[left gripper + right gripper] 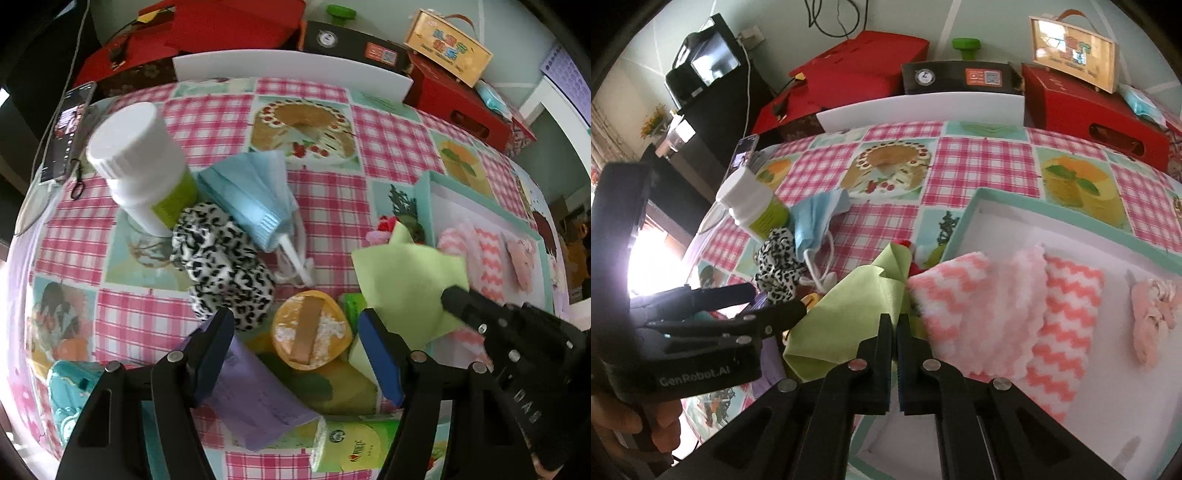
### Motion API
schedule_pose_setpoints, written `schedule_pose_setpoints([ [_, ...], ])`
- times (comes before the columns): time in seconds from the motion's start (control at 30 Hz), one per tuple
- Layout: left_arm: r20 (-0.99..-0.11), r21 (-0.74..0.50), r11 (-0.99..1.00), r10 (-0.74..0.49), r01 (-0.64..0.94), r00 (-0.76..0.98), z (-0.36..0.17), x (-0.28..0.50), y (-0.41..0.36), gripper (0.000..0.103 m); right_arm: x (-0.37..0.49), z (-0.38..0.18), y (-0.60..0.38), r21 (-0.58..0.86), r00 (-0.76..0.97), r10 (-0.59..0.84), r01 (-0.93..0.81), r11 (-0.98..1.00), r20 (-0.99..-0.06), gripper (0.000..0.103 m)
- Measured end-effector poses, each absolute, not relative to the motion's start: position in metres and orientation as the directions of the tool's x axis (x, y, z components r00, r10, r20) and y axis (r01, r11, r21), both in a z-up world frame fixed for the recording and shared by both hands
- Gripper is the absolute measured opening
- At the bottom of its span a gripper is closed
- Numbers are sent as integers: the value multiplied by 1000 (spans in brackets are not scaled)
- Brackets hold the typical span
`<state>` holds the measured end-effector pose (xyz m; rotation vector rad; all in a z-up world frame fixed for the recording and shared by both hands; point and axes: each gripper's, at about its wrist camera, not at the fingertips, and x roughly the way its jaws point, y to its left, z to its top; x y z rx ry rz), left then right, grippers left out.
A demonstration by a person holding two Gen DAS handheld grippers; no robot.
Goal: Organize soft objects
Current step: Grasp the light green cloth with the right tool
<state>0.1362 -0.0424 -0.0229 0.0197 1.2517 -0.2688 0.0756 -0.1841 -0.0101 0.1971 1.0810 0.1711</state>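
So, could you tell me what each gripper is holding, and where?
The right gripper pinches the green cloth at its edge. The left gripper is open, holding nothing.

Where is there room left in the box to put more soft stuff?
The teal box has bare white floor along its far wall, behind the zigzag towel and the pink scrunchie, and in the near corner. Outside, around the leopard scrunchie and blue mask, it is crowded.
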Motion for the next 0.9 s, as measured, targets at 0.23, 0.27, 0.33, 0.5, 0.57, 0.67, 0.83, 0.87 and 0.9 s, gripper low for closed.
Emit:
schedule_pose_setpoints([
  [0.23,-951,-114,968,-172,225,256,-35,139,-50,70,72,1,-199,235,502,205,-3,972,-840,3],
  [0.27,-952,-115,967,-172,227,252,-36,139,-50,70,72,2,-200,235,504,204,-2,972,-840,3],
  [0.33,-954,-117,966,-173,230,245,-38,139,-52,70,72,3,-200,235,505,204,-1,972,-839,3],
  [0.5,-953,-132,964,-188,232,237,-43,143,-53,70,72,3,-198,226,503,200,-9,974,-841,3],
  [0.57,-951,-144,961,-200,235,235,-45,142,-54,65,72,3,-198,226,502,200,-8,974,-841,3],
  [0.67,-945,-187,953,-240,237,220,-47,144,-54,59,72,1,-198,230,498,201,-4,973,-844,3],
  [0.83,-940,-202,951,-255,232,228,-46,143,-50,51,72,0,-197,227,495,199,-5,974,-846,3],
  [0.87,-939,-201,952,-254,233,231,-45,142,-48,50,72,0,-197,227,495,199,-4,974,-846,3],
  [0.9,-938,-201,951,-255,234,234,-44,141,-49,48,72,0,-197,227,494,199,-4,974,-846,3],
])
